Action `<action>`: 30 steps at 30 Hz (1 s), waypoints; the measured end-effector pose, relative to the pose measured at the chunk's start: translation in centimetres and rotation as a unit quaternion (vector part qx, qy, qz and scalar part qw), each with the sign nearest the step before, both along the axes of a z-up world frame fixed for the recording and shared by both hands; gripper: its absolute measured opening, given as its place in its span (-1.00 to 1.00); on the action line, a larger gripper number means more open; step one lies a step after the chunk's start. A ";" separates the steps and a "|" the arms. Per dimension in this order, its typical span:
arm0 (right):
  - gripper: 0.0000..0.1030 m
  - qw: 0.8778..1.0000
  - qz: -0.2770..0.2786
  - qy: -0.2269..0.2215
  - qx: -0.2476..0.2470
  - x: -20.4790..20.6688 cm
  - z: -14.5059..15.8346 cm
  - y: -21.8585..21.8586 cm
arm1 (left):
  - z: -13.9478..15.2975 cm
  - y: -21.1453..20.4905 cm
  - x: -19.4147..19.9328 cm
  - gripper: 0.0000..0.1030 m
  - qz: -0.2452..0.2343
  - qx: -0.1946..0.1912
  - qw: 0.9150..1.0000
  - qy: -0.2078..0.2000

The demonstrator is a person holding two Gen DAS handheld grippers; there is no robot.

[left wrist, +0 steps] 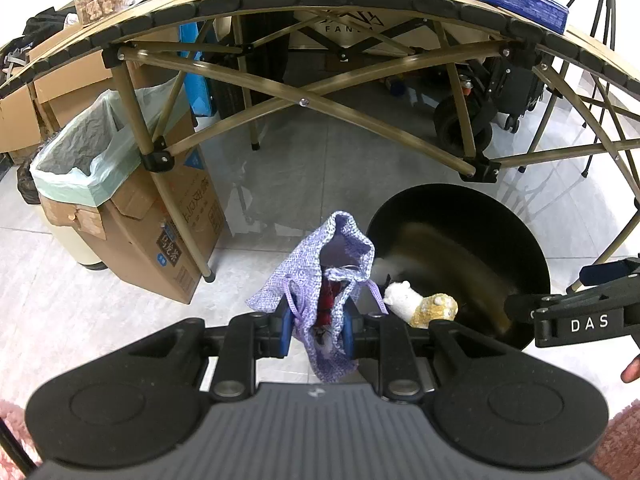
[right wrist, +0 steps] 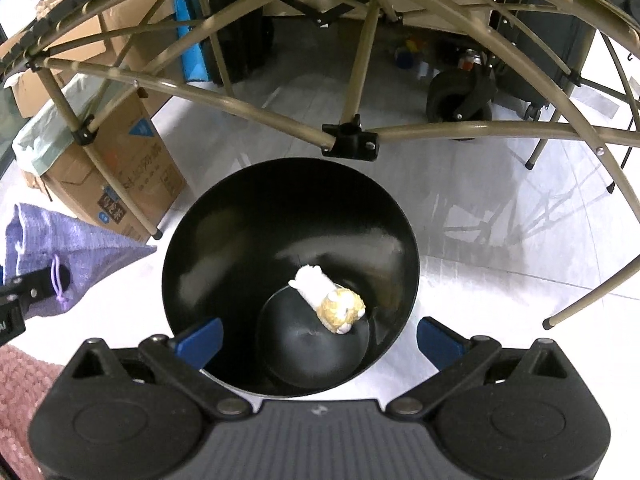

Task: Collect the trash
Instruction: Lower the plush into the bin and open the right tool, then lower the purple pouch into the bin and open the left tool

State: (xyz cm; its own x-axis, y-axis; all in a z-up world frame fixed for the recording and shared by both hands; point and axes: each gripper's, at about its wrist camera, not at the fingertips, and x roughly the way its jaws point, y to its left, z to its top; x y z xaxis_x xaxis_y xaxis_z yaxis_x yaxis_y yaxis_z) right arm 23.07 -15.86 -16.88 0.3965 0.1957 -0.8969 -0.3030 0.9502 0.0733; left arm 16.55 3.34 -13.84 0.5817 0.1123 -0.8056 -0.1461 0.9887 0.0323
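A: From the left wrist view, what do you get?

B: The left gripper (left wrist: 318,330) has its blue pads pressed narrow on a lilac drawstring pouch (left wrist: 320,280). The pouch's mouth gapes upward, and something red shows inside. Just right of it stands a black bin (left wrist: 460,240) on the pale tiled floor. A small plush toy (left wrist: 420,306), white with a yellow end, shows against the bin's near side, partly blurred. The right gripper's black arm pokes in at the right edge.

A: And behind?

B: A folding table (left wrist: 320,4) with tan crossed legs. To the left, a cardboard box (left wrist: 160,216) lined with a pale green bag (left wrist: 80,152).

A: Now the right wrist view.

B: The right gripper (right wrist: 318,342) hangs above the bin (right wrist: 224,216), looking down into it. Its jaws stand wide apart with nothing between the pads. The plush toy (right wrist: 330,300) lies on the bin's bottom, clear of both fingers. The lilac pouch (right wrist: 60,248) sits at the left edge, with the left gripper's black arm clamped across it.
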 end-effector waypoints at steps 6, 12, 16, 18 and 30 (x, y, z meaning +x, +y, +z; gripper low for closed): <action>1.00 1.000 0.002 0.005 -0.008 -0.4 0.3 -0.5 | 0.6 -0.5 -0.2 -0.53 -0.013 -0.001 1.000 -0.007; 1.00 1.000 -0.003 0.009 -0.010 -0.7 0.7 -1.8 | 1.9 -1.9 -0.3 -0.53 -0.033 0.001 0.999 -0.020; 1.00 1.000 -0.010 0.010 -0.012 -0.9 0.8 -3.0 | 2.6 -3.0 0.1 -0.53 -0.049 -0.006 0.999 -0.018; 1.00 1.000 -0.016 0.009 -0.014 -1.0 0.9 -3.7 | 2.8 -3.8 0.3 -0.53 -0.060 -0.010 0.998 -0.016; 1.00 0.996 -0.089 -0.020 -0.006 -0.6 2.7 -9.1 | 2.7 -8.6 2.9 -0.53 -0.118 -0.030 0.992 -0.001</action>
